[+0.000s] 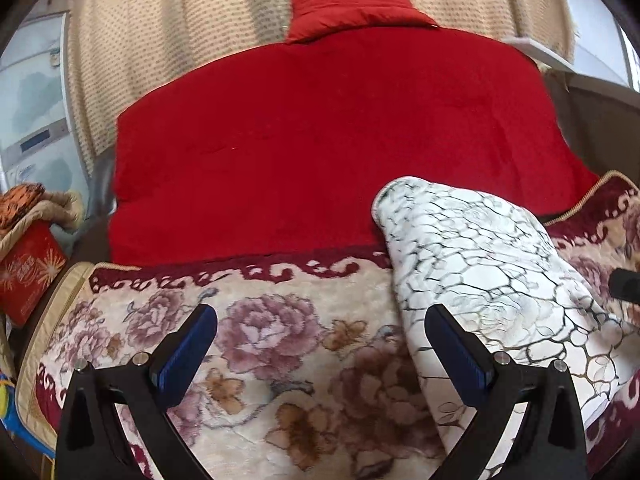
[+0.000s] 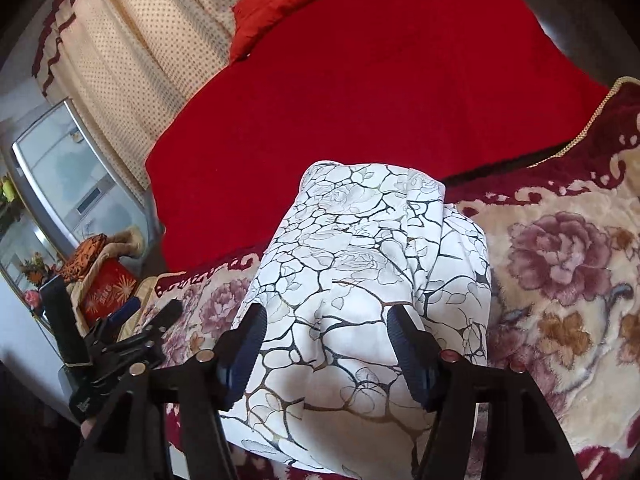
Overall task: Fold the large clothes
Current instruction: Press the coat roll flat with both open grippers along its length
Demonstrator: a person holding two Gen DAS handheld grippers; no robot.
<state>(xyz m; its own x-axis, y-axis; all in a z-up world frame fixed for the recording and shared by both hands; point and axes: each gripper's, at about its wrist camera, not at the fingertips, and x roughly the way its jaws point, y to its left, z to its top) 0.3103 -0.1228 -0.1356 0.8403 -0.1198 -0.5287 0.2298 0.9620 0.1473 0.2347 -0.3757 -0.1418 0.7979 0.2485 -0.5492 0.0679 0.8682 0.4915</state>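
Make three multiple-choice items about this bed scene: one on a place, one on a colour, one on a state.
1. Where does the white patterned garment lie?
A. on the floral blanket
B. on the floor
C. over the curtain

2. What colour is the big cover behind it?
A. green
B. red
C. grey

3. How is the left tool?
A. shut on the garment
B. open, holding nothing
C. shut on the pillow

Key: 1 A, the floral pile shows on both sides of it; 2 B, it is plain red in both views; 3 B, its fingers stand wide apart over blanket.
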